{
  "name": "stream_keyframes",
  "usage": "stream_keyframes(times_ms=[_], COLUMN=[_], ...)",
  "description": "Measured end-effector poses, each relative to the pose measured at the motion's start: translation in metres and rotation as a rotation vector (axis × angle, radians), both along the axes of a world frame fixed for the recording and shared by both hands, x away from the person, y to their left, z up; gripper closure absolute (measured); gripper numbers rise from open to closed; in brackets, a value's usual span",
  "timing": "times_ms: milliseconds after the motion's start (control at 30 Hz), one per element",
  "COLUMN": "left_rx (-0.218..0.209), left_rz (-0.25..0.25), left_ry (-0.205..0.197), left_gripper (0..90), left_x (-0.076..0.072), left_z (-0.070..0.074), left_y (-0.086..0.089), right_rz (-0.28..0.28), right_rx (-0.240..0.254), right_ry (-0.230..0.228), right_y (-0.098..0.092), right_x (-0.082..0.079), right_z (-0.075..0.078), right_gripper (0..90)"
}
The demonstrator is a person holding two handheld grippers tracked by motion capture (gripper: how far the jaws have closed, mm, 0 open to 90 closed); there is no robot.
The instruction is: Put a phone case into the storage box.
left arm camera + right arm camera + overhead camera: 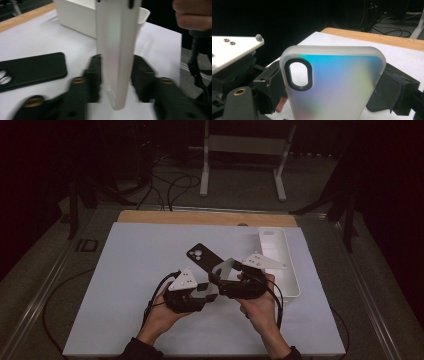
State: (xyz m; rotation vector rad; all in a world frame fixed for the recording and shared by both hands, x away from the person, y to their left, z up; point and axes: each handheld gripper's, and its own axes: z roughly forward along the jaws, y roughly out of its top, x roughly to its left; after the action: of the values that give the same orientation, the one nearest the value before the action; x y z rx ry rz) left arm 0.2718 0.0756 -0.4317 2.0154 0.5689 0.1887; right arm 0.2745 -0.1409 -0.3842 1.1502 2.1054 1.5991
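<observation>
A frosted translucent phone case [337, 85] with an oval camera cut-out stands upright between the pads of my right gripper [332, 87], which is shut across its width. In the high view that case [226, 266] is held up over the middle of the white mat, with my right gripper [222, 272] reaching in from the right. Seen edge-on, the case [117, 50] has its lower end between the jaws of my left gripper [117, 82]; those jaws are blurred and stand just off its two faces. My left gripper [206, 291] sits below and left of the case.
A black phone case [201, 254] lies flat on the white mat [130, 285] just beyond the grippers, also at the left [32, 70]. A long white tray [295, 270] stands at the mat's right edge. A wooden table strip [200, 217] runs along the back.
</observation>
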Motion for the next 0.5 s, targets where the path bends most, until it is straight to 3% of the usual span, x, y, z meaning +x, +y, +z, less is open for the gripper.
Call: stream_keyframes(times_ms=[133,233,500], left_rx=[-0.003,-0.013,0.003], left_rz=[0.054,0.094,0.154], left_ry=[-0.01,-0.019,-0.052], left_gripper=[34.0,25.9,14.9], left_x=[0.0,0.0,-0.001], left_z=[0.0,0.0,0.003], left_y=[0.006,0.01,0.018], right_rz=[-0.013,-0.018,-0.013], right_rx=[-0.001,-0.003,-0.008], right_ry=[0.008,0.011,0.015], right_y=[-0.001,-0.001,0.0], right_x=[0.001,0.002,0.002], right_z=[-0.001,-0.003,-0.004], right_gripper=[16.8,16.8,16.8])
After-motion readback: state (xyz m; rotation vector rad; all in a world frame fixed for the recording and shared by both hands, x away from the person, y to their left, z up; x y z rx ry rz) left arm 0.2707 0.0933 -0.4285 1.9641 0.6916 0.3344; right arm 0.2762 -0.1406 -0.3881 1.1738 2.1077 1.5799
